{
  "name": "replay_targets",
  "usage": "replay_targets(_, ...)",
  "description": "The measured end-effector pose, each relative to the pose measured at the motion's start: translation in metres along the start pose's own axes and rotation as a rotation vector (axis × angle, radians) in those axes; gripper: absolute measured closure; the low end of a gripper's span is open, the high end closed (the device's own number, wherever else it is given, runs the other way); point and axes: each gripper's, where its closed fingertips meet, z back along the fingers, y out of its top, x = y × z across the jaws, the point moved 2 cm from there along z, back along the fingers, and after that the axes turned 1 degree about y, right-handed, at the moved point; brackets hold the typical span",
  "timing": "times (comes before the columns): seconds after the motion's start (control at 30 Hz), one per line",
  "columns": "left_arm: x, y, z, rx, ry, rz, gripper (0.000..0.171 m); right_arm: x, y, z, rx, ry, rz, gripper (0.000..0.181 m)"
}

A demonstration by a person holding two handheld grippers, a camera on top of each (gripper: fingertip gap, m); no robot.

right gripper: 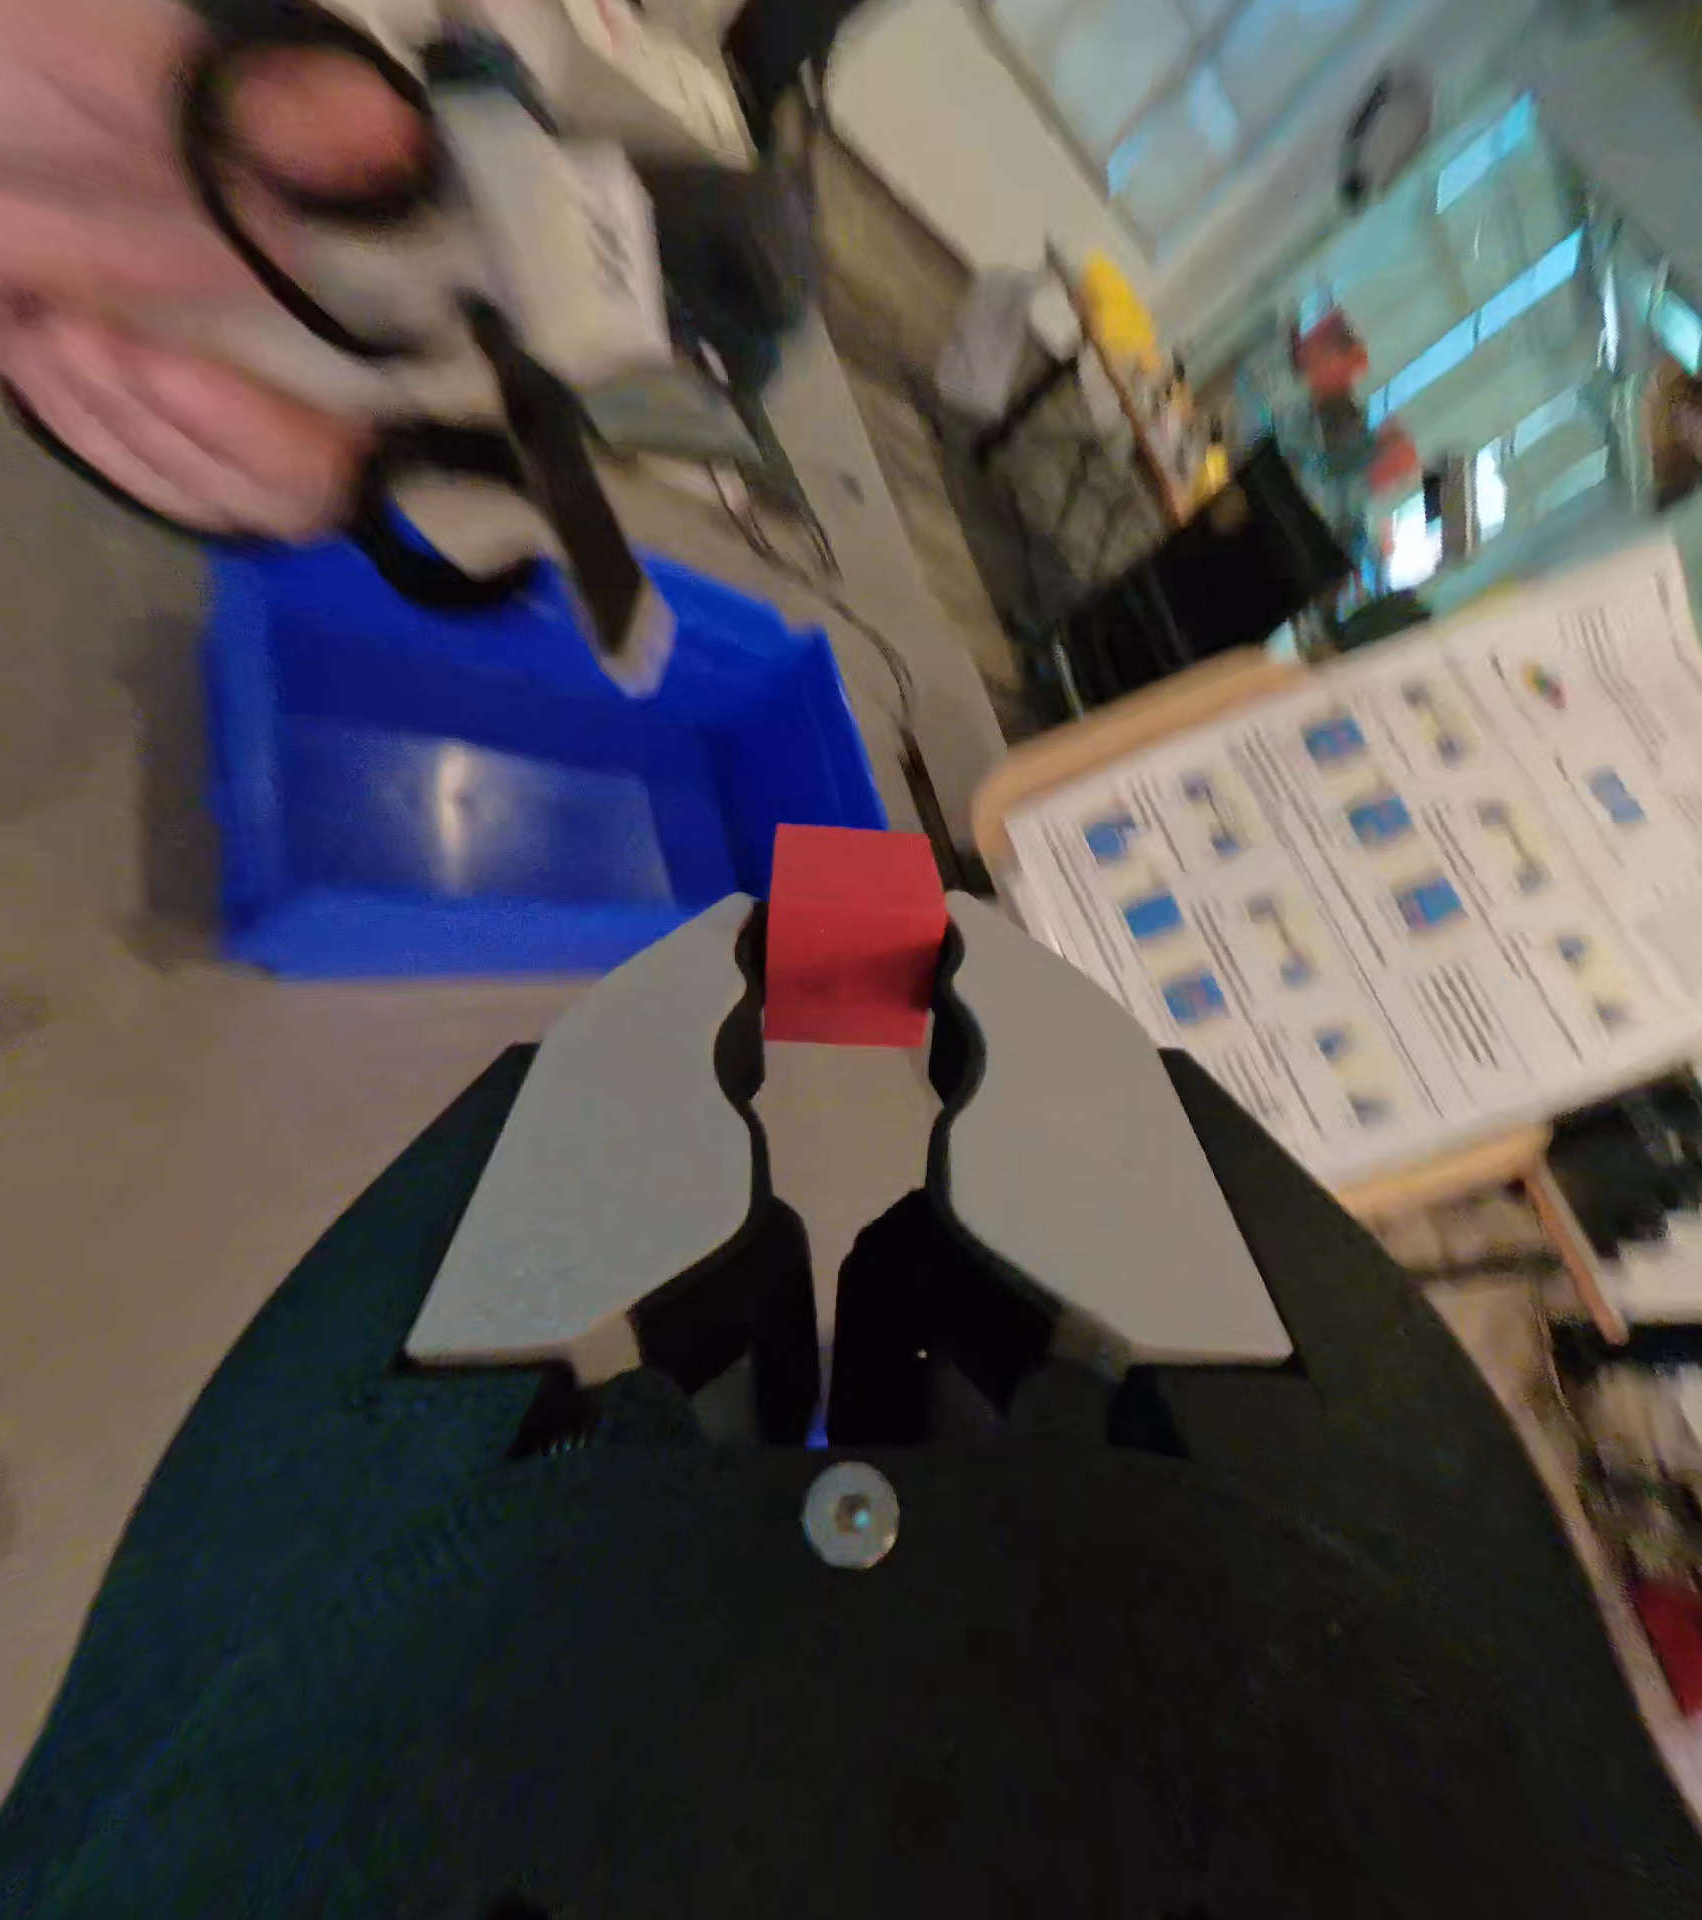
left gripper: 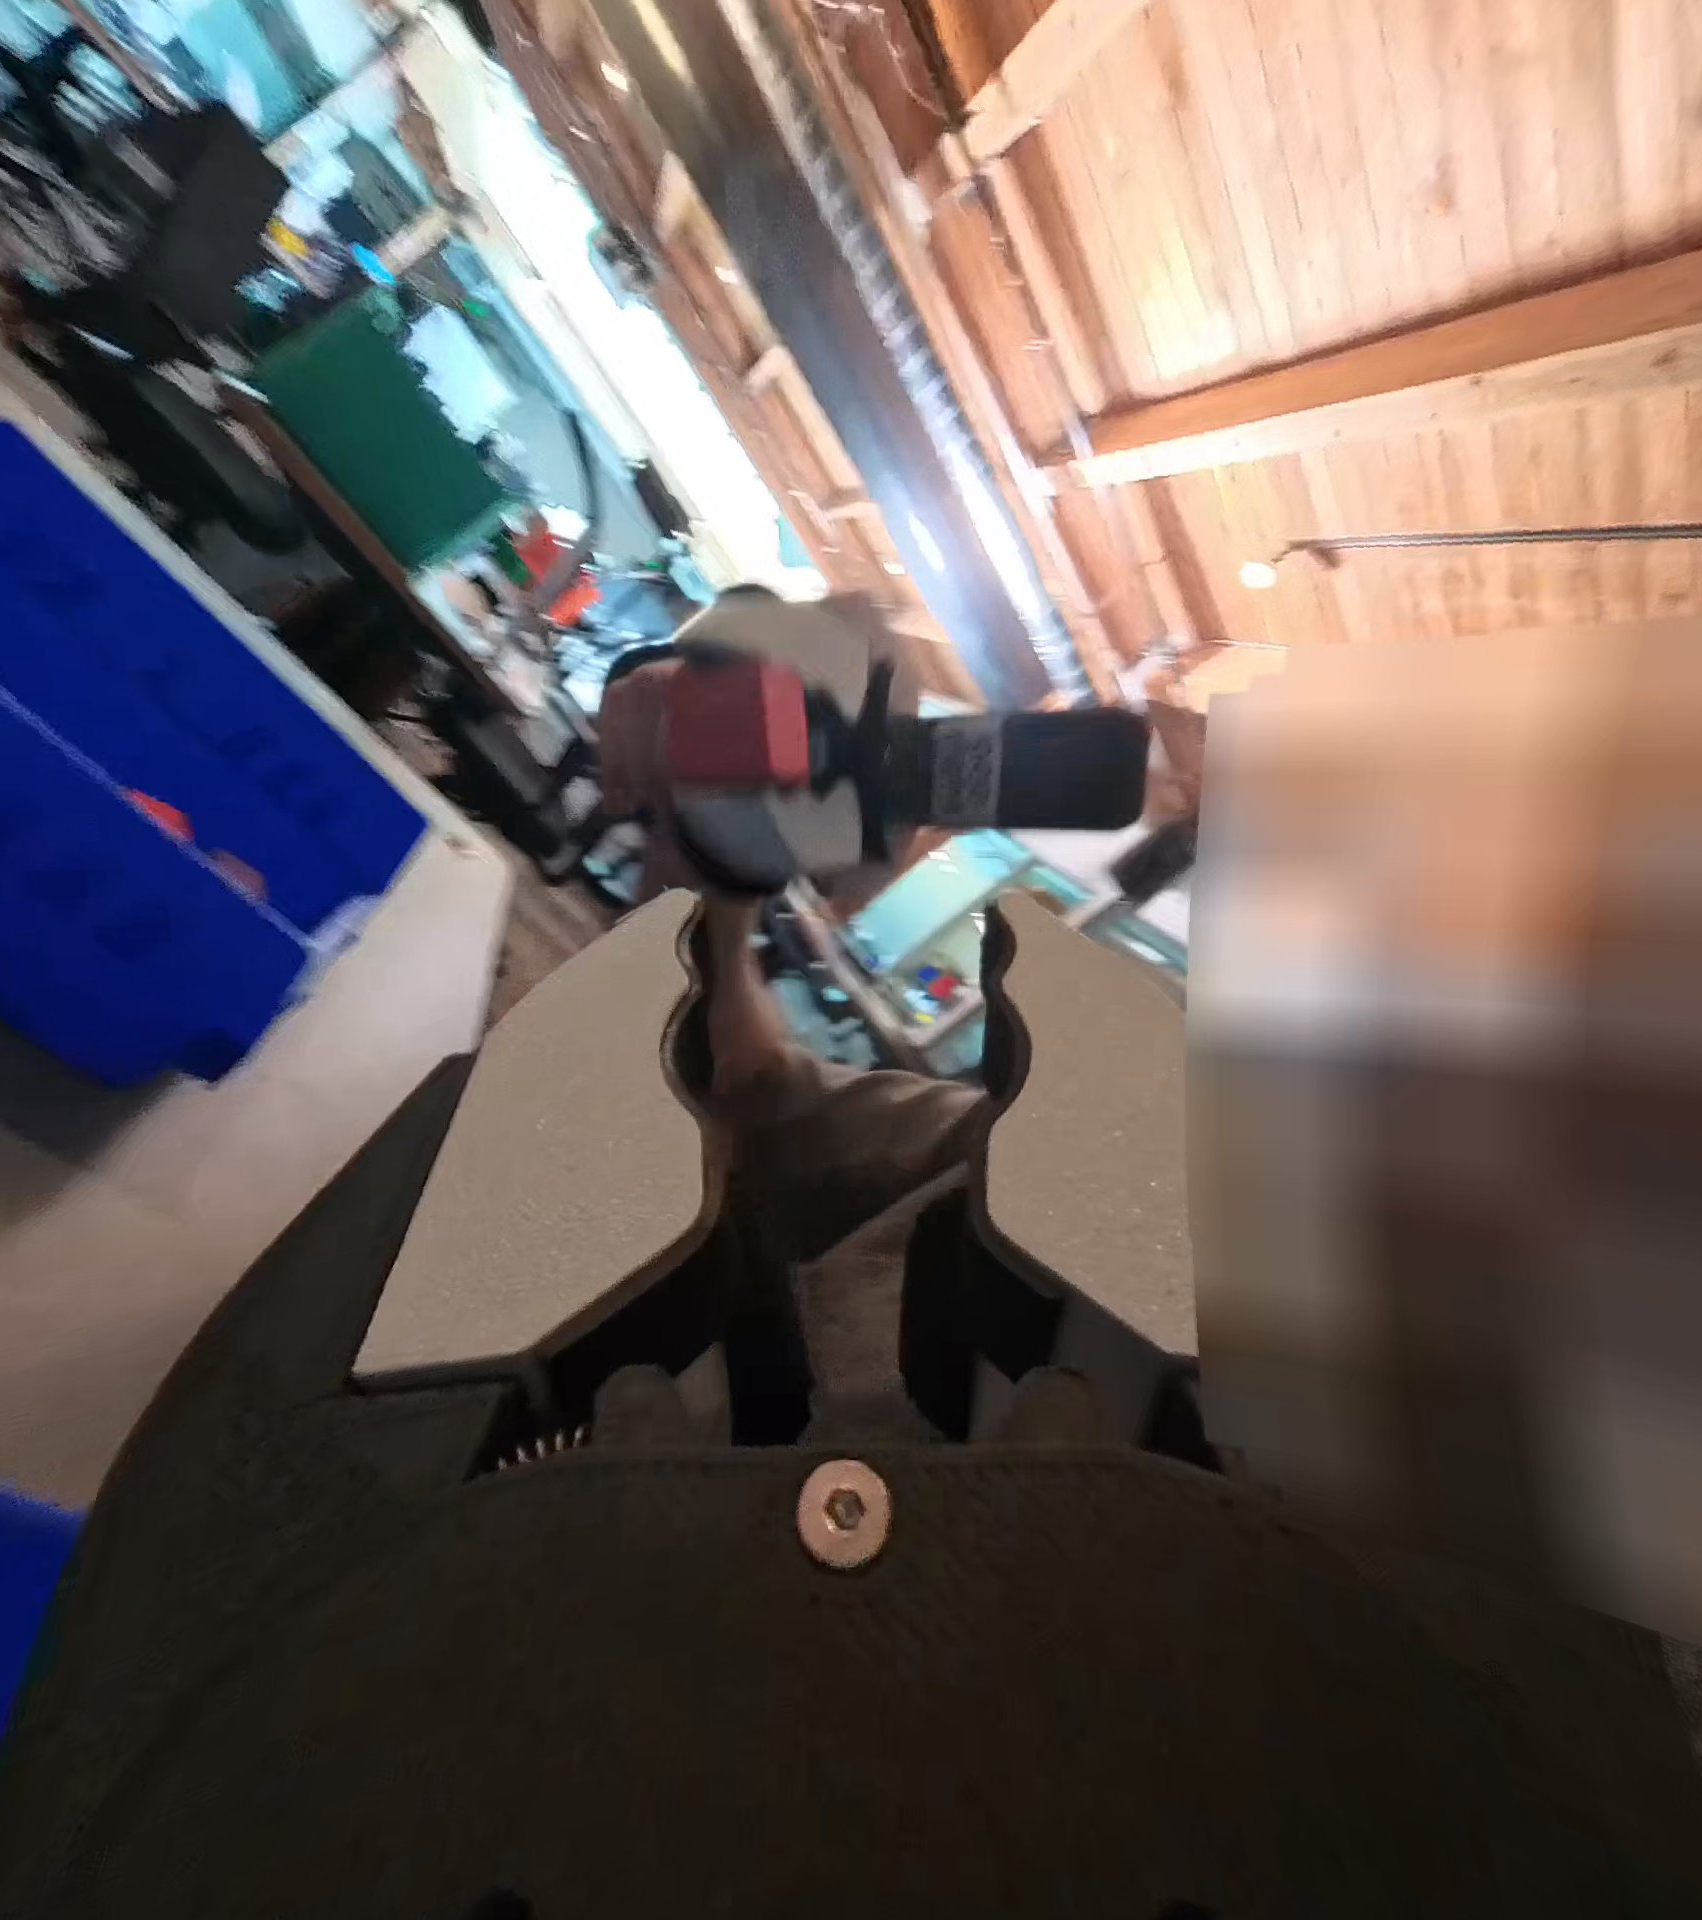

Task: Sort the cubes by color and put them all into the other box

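Note:
In the right wrist view, my right gripper [right gripper: 847, 920] is shut on a red block [right gripper: 852, 935], gripped at the fingertips and held in the air above the grey table [right gripper: 47, 1143]. A blue bin [right gripper: 473, 800] stands just beyond it and looks empty. In the left wrist view, my left gripper [left gripper: 842, 925] is open and empty. It faces the right gripper [left gripper: 774, 769], which holds the red block [left gripper: 738, 727] a short way ahead. In the right wrist view, a hand [right gripper: 99, 260] holds the left gripper [right gripper: 556, 312] above the bin, one finger [right gripper: 608, 582] pointing down.
Blue bins [left gripper: 99, 748] stand at the left on a white table [left gripper: 390, 1039]. A printed sheet on a wooden board [right gripper: 1398, 852] sits right of the block. Cluttered workbenches and windows lie behind. Both views are tilted and blurred.

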Motion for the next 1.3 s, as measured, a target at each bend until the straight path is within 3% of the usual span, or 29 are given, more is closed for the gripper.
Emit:
replay_targets(0.03, 0.001, 0.001, 0.004, -0.003, 0.051, -0.041, 0.121, 0.02, -0.02, 0.008, -0.105, -0.01, -0.032, 0.153)
replay_targets(0.13, 0.01, 0.0, 0.014, -0.006, 0.128, -0.124, 0.136, 0.072, -0.104, 0.028, -0.457, 0.004, -0.179, 0.153)
replay_targets(0.23, 0.021, -0.005, 0.027, 0.007, 0.16, -0.182, 0.142, 0.087, -0.195, 0.035, -0.779, 0.103, -0.367, 0.152)
replay_targets(0.33, 0.024, -0.006, 0.042, 0.054, 0.21, -0.226, 0.145, 0.079, -0.26, 0.029, -0.962, 0.18, -0.487, 0.152)
replay_targets(0.47, 0.023, -0.007, 0.058, 0.069, 0.247, -0.223, 0.146, 0.071, -0.32, 0.015, -1.103, 0.19, -0.556, 0.152)
replay_targets(0.63, 0.019, -0.002, 0.07, 0.095, 0.337, -0.267, 0.146, 0.071, -0.366, 0.007, -1.208, 0.149, -0.621, 0.152)
replay_targets(0.8, 0.014, 0.0, 0.069, 0.084, 0.339, -0.256, 0.146, 0.068, -0.392, 0.006, -1.281, 0.127, -0.744, 0.152)
replay_targets(1.1, 0.006, 0.005, 0.068, 0.072, 0.353, -0.255, 0.145, 0.054, -0.405, 0.002, -1.304, 0.175, -0.787, 0.151)
replay_targets(1.3, -0.003, 0.01, 0.066, 0.061, 0.396, -0.265, 0.144, 0.062, -0.407, 0.011, -1.344, 0.133, -0.788, 0.129)
